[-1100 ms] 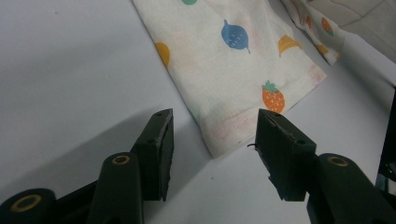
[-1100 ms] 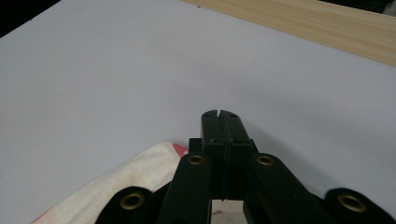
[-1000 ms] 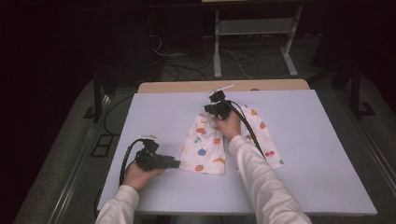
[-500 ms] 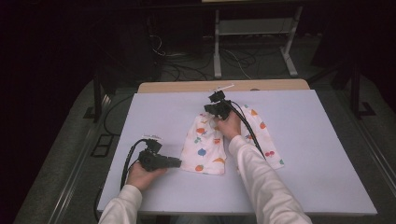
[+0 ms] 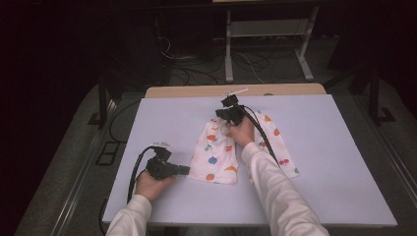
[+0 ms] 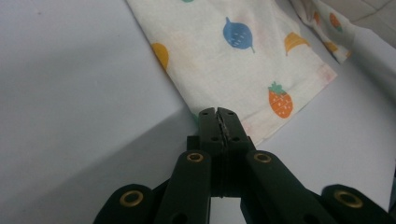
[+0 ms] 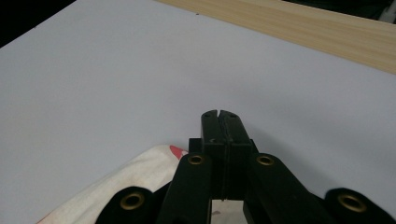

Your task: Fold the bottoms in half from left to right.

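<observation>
A white cloth (image 5: 216,152) printed with coloured fruit lies partly folded in the middle of the pale table (image 5: 319,147). My left gripper (image 5: 186,170) rests low at the cloth's near left corner. In the left gripper view its jaws (image 6: 219,114) have just been closing and now meet on the hem of the cloth (image 6: 233,46), whose corner is hidden under them. My right gripper (image 5: 223,114) sits at the cloth's far edge. In the right gripper view it (image 7: 219,116) is shut, with the cloth (image 7: 116,186) rising up under its jaws.
A wooden strip (image 5: 196,91) borders the table's far edge, also seen in the right gripper view (image 7: 327,32). Behind it a metal stand (image 5: 265,49) and loose cables lie on the dark floor. Bare table spreads left and right of the cloth.
The left gripper's jaws have drawn together at the cloth's near corner. Both hands and the cloth keep their places.
</observation>
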Action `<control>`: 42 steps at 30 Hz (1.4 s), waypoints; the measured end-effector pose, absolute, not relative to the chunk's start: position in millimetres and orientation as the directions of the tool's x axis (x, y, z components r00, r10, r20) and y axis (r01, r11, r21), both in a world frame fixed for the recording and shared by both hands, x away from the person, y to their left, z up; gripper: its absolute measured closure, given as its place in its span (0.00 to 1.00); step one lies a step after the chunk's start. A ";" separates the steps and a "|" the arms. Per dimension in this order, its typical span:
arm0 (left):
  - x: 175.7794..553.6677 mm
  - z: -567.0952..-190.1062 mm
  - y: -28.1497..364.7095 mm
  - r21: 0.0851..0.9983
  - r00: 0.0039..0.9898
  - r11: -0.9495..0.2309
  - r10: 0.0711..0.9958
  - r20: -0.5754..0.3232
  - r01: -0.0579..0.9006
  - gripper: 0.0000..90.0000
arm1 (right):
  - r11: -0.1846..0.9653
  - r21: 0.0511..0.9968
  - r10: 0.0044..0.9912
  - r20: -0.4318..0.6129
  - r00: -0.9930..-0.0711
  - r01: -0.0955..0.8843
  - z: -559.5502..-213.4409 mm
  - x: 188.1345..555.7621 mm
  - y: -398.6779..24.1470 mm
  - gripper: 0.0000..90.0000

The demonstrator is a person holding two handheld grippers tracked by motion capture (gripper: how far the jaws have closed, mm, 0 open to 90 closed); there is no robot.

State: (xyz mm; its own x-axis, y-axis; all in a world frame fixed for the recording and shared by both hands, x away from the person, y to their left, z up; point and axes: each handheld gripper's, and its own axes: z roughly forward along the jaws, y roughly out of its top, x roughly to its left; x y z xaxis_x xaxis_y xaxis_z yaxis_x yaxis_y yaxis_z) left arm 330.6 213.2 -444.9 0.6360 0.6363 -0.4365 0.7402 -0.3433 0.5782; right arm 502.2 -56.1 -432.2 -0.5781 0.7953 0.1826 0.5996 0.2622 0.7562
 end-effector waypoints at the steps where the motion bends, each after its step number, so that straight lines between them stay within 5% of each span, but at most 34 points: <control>1: 330.3 -444.4 213.1 0.580 0.636 -0.341 0.634 -0.439 0.740 1.00 | 0.260 0.756 0.796 0.185 -0.577 0.601 -431.8 502.2 -56.5 0.99; 42: 321.1 -407.1 164.6 0.669 0.747 -0.371 0.494 -0.445 0.644 1.00 | 0.189 0.779 0.780 0.251 -0.573 0.598 -410.1 507.0 -87.5 0.98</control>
